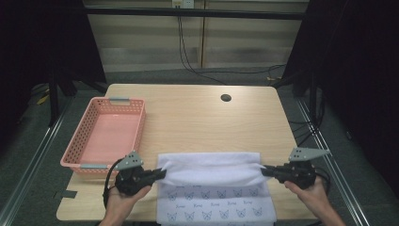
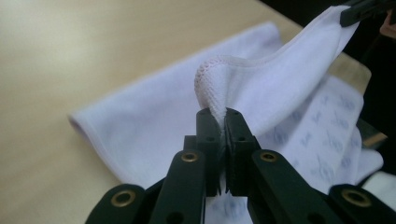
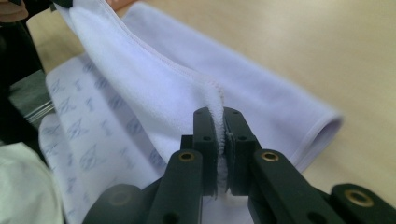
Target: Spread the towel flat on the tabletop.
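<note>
- My left gripper [image 1: 159, 174]: jaws clamped on the towel's [image 1: 211, 169] left corner.
- My right gripper [image 1: 266, 171]: jaws clamped on its right corner.
- Towel: folded over at the surface's [image 1: 197, 117] near edge.
- Basket [image 1: 101, 162]: left edge.

Look to your ten o'clock: a pink basket [image 1: 77, 141] with perforated walls sits on the wooden table [image 1: 197, 122], close to its left edge, its long side running away from you. It has a grey handle [image 1: 119, 100] on its far rim and another grey handle [image 1: 93, 166] on its near rim. At about one o'clock you see a round dark cable hole [image 1: 226, 98] in the tabletop, near the far edge. Past the table at twelve o'clock, black cables [image 1: 186, 52] hang down a pale wall panel and trail across the grey floor [image 1: 155, 75]. Dark curtains [image 1: 362, 70] close in from both sides.
</note>
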